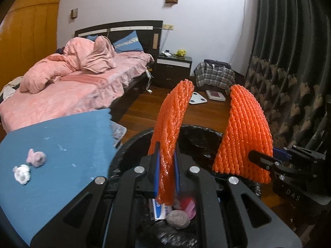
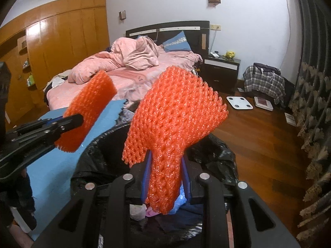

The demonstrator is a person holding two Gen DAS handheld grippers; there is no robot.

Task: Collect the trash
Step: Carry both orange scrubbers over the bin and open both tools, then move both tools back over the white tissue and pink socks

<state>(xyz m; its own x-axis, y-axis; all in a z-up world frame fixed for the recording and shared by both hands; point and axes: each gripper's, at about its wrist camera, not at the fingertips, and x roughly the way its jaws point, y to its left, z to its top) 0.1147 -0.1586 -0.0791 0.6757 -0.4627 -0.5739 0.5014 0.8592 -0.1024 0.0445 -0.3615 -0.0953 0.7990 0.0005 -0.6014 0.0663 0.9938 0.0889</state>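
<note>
My left gripper (image 1: 166, 175) is shut on an orange foam net (image 1: 171, 128) and holds it upright over the black-lined trash bin (image 1: 198, 132). My right gripper (image 2: 165, 177) is shut on a second orange foam net (image 2: 175, 119), also over the bin (image 2: 99, 148). In the left wrist view the right gripper (image 1: 269, 161) and its net (image 1: 246, 136) are at the right. In the right wrist view the left gripper (image 2: 62, 128) and its net (image 2: 91, 105) are at the left. Two crumpled tissues (image 1: 31, 163) lie on the blue table (image 1: 62, 144). Trash (image 1: 178, 212) lies inside the bin.
A bed with pink bedding (image 1: 62, 82) stands behind the table. A dark nightstand (image 1: 173, 68), a plaid bag (image 1: 215, 74) and two scales (image 1: 198, 98) are on the wooden floor. A dark curtain (image 1: 289, 62) hangs at the right. Wooden wardrobes (image 2: 51, 51) are at the left.
</note>
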